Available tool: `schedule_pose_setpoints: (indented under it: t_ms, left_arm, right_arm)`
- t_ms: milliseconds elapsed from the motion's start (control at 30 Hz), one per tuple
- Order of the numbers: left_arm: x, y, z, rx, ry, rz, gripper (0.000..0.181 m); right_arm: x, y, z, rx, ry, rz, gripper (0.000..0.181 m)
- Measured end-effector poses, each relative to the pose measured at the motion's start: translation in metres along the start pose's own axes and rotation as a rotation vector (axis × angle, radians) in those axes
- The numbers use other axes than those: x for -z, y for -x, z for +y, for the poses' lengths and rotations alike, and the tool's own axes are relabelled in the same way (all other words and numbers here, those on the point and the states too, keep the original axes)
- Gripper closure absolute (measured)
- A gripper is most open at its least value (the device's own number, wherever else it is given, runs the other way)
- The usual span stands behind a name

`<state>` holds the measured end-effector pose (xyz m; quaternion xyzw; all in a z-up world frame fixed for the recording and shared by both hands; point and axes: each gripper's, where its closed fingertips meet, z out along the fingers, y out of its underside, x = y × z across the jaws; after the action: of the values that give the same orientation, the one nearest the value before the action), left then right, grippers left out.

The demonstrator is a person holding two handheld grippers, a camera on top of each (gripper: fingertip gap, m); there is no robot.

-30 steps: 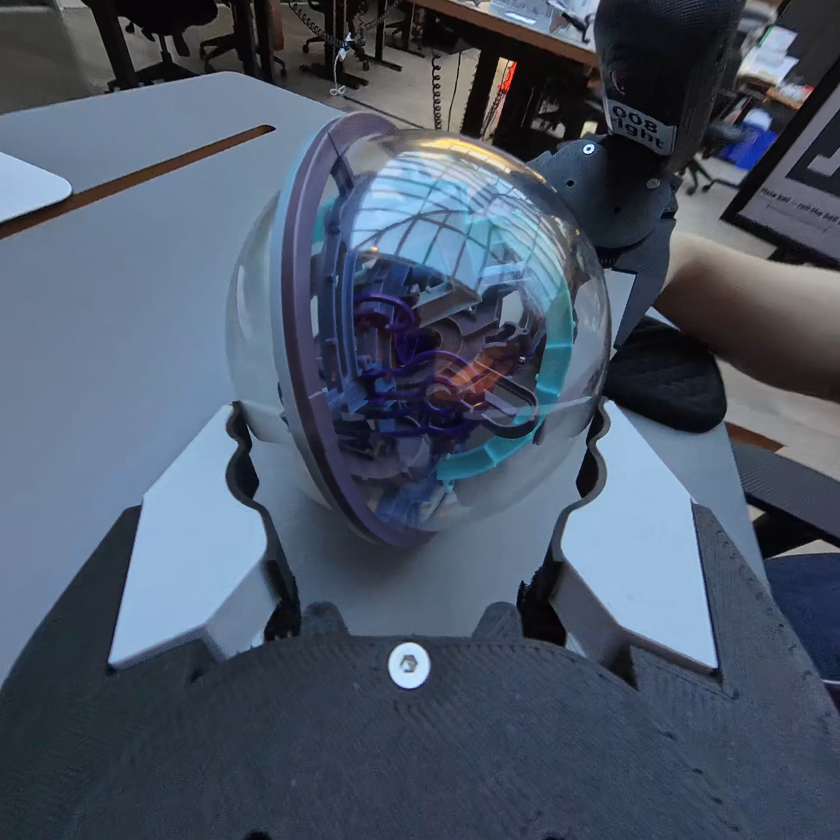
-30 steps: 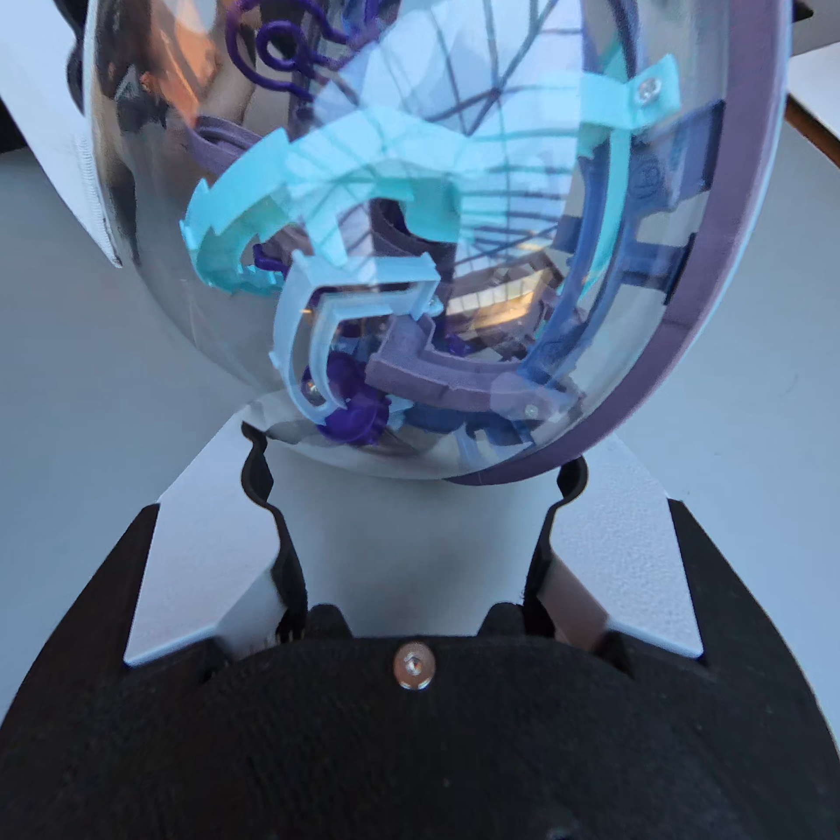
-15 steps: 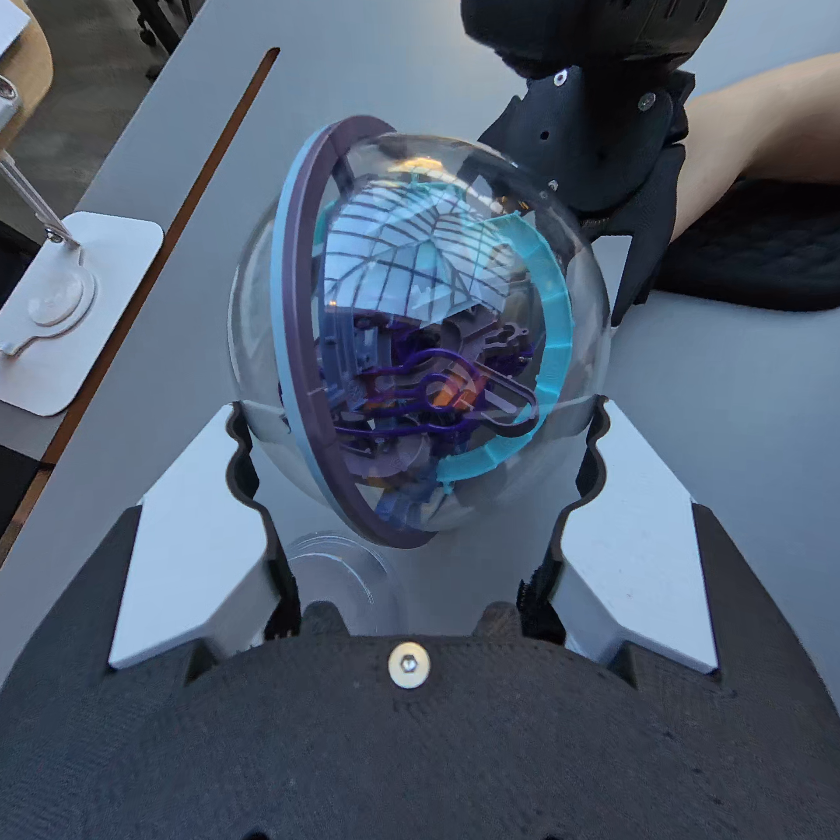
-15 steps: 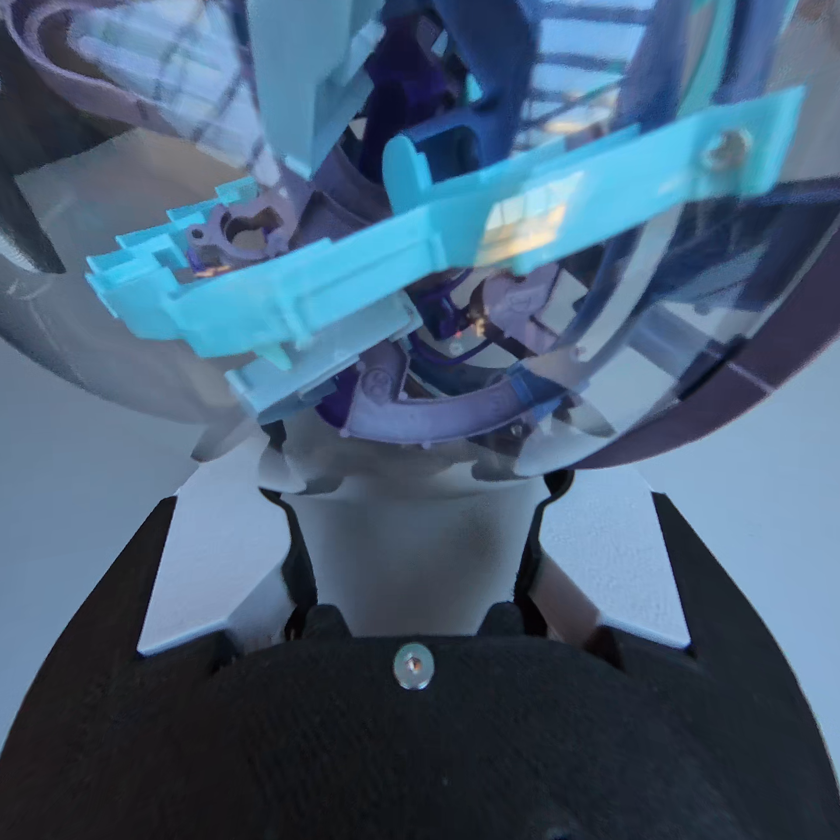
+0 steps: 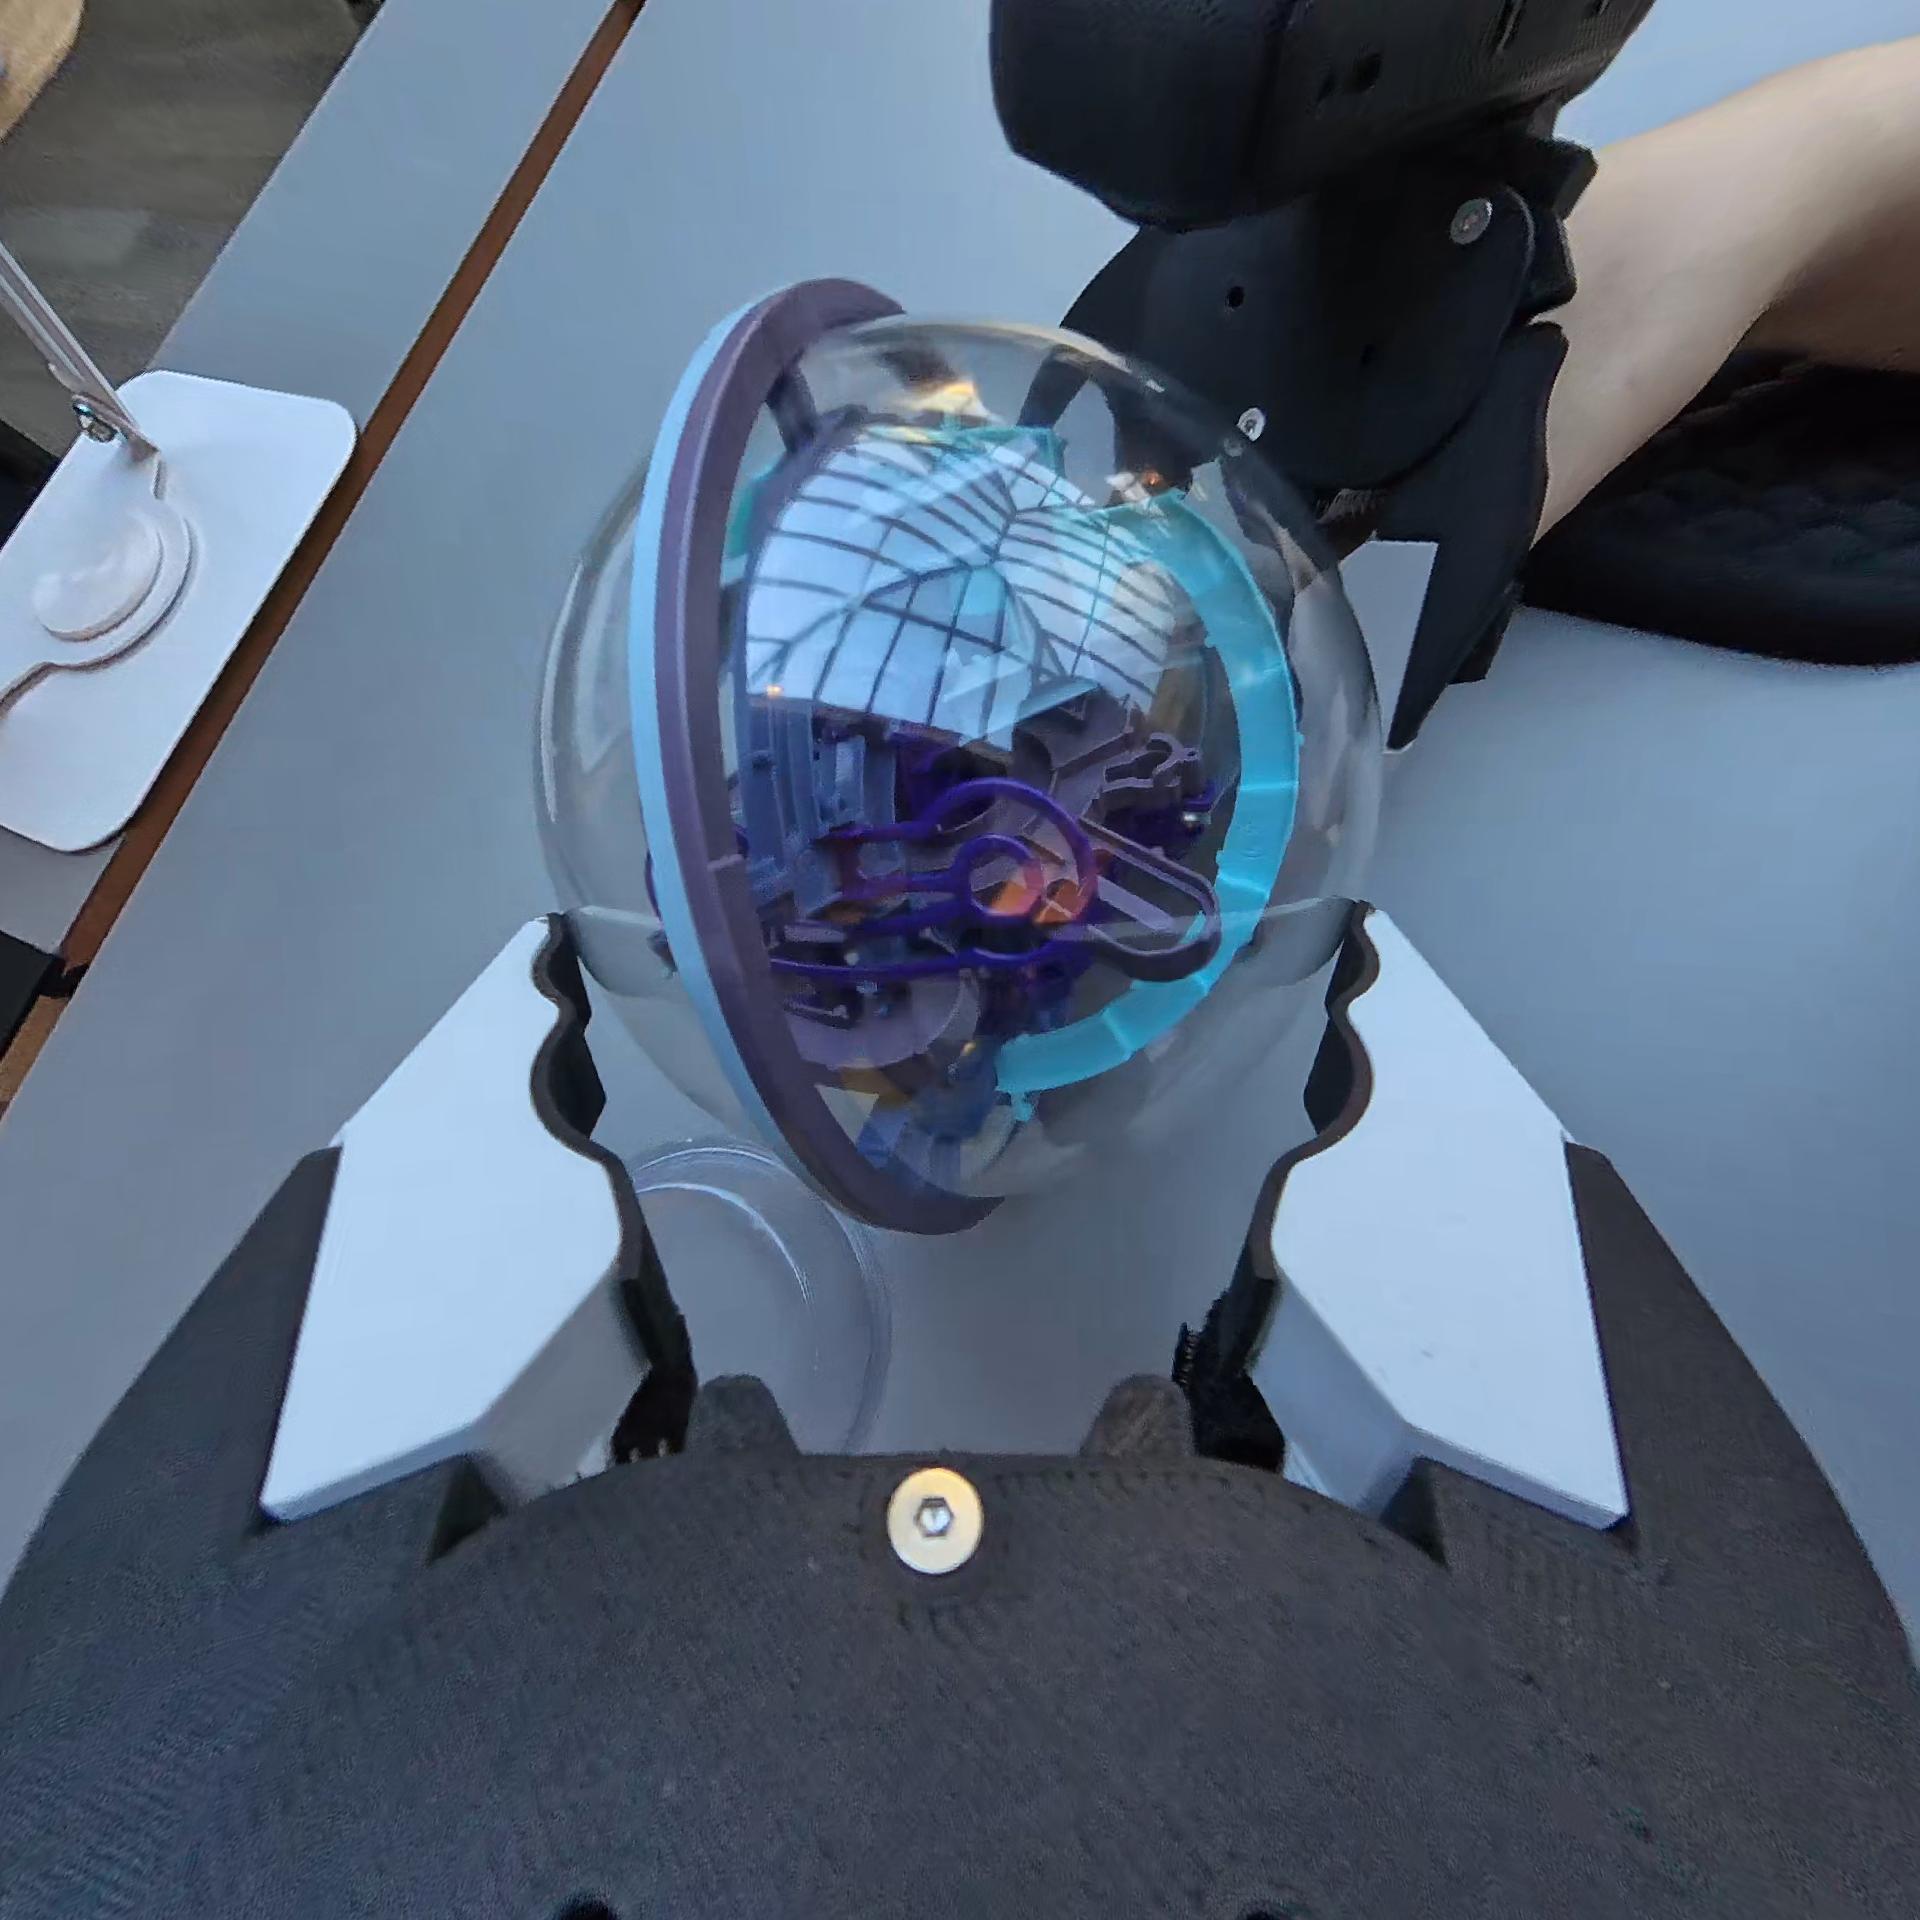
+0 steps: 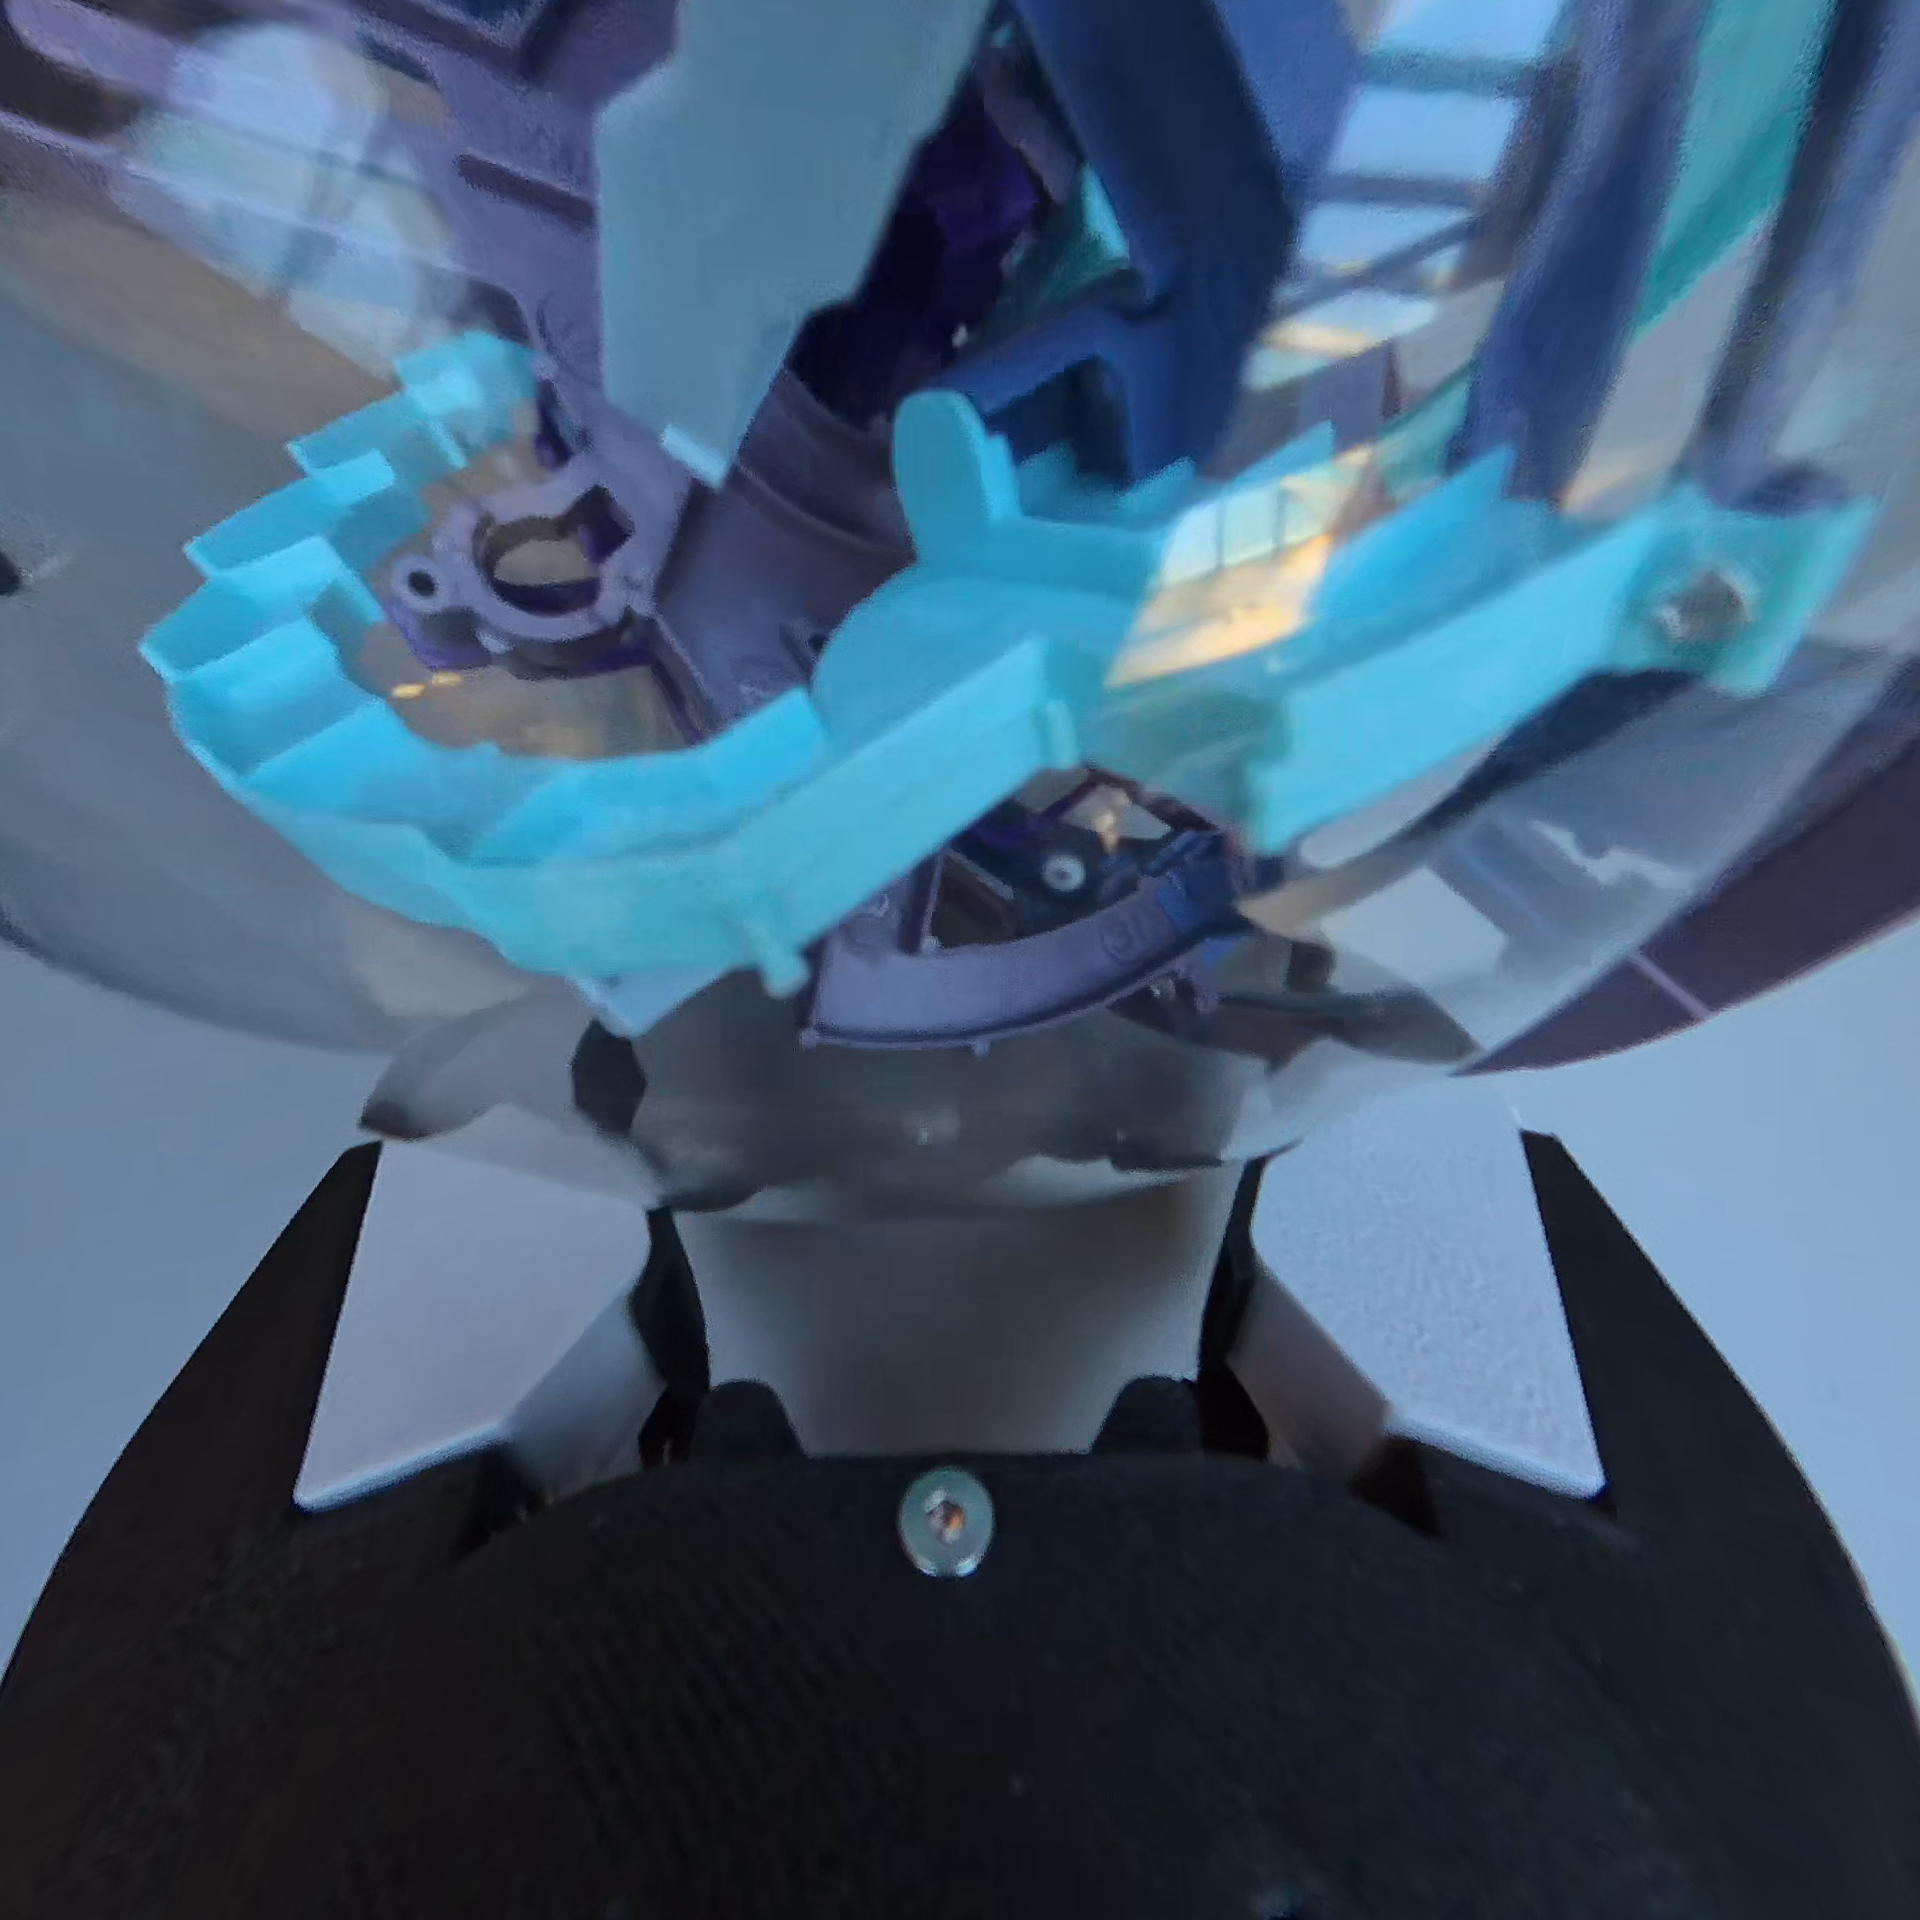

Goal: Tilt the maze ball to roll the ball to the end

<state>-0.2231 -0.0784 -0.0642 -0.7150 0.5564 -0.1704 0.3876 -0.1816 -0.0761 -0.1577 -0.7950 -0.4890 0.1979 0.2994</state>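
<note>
Presently catalogued: one maze ball [image 5: 961,769], a clear sphere with a purple-and-pale-blue equator ring [image 5: 686,769] standing nearly upright and slightly tilted, a turquoise track [image 5: 1262,769], and purple and grey tracks within. It was held clear of the grey worktop [image 5: 1662,935], between two grippers.

Left gripper [image 5: 956,925]: black body low in its own view, pointed forward and down over the worktop; white fingers [image 5: 457,1195] spread wide, their tips touching the sphere's lower left and lower right flanks, so the jaws were clamped on the maze ball at its widest part.

Right gripper [image 6: 935,1132]: seen from the left wrist view as a black housing at the sphere's far upper right side, a bare forearm [image 5: 1745,218] behind it lying over a black quilted pad [image 5: 1714,540]. In its own view the sphere [image 6: 935,623] filled the upper frame, blurred, with the white fingers [image 6: 416,1330] reaching under its curve; jaws stood apart, and whether they gripped it could not be told.

Also present: a clear round dish [image 5: 769,1278] on the worktop under the ball; a white stand base [image 5: 156,603] with a metal rod at far left, beyond a brown slot [image 5: 457,281].

Writing: none legible; moulded marks on the inner tracks were too small to make out.
</note>
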Motion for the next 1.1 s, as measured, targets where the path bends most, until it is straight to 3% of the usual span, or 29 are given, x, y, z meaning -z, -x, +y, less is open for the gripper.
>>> schedule_pose_setpoints:
  t_ms: [267, 500, 733, 867, 1100]
  left_arm:
    - [-0.010, 0.000, -0.021, 0.012, -0.032, 0.045, 0.051]
    - [-0.021, 0.004, -0.043, 0.027, -0.082, 0.062, 0.056]
    - [-0.035, 0.002, -0.062, -0.030, -0.081, 0.076, 0.055]
    - [-0.045, -0.002, -0.073, -0.089, -0.058, 0.075, 0.053]
    - [-0.061, -0.013, -0.096, -0.171, -0.058, 0.081, 0.053]
  right_arm:
    - [0.010, -0.019, 0.017, -0.028, 0.049, 0.099, 0.047]
    - [0.039, -0.049, 0.039, -0.054, 0.078, 0.252, 0.031]
    - [0.078, -0.059, 0.020, 0.201, -0.072, 0.342, 0.025]
    - [0.099, -0.055, 0.005, 0.281, -0.129, 0.302, 0.024]
    - [0.118, -0.057, -0.009, 0.435, -0.138, 0.292, 0.023]
